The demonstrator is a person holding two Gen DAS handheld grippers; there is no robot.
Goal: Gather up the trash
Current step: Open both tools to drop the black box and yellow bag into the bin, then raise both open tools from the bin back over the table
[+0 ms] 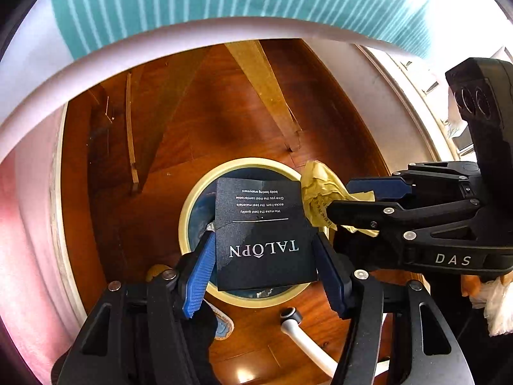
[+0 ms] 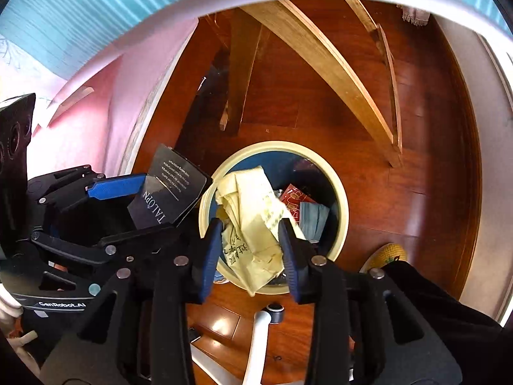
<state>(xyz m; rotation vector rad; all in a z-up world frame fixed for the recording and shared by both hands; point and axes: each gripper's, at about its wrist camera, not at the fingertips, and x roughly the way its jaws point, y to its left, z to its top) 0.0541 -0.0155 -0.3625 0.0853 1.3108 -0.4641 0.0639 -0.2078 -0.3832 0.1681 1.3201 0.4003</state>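
Now both grippers hang over the round cream-rimmed waste bin [image 2: 342,192] on the dark wooden floor [image 1: 224,118], each carrying its piece of trash. The left gripper [image 1: 263,256] is clamped on a black cardboard sock sleeve printed with pale lettering [image 1: 263,221], blue pads pressing its two side edges, and in the left wrist view the card covers the centre of the bin's mouth. The right gripper [image 2: 251,247] has a crumpled pale yellow paper with handwriting [image 2: 253,224] between its blue pads; whether the pads grip it or merely bracket it, the frames do not make plain. That paper hangs over the left part of the opening, lower centre of the right wrist view.

The step looks like the drop. Done well, each gripper would sit squarely above the opening before letting go; the card is stiff and broad, so a tilt could land it across the rim rather than inside. The yellow paper is light and may snag on a pad.

Room is tight. The two grippers sit just beside each other, the card's corner near the yellow paper. Pale wooden legs [image 2: 323,64] stand beyond the bin toward the top of the frame, and a white chair base with a castor [image 2: 275,311] lies close below it. Red and grey-blue scraps [image 2: 304,208] already lie in the bin.
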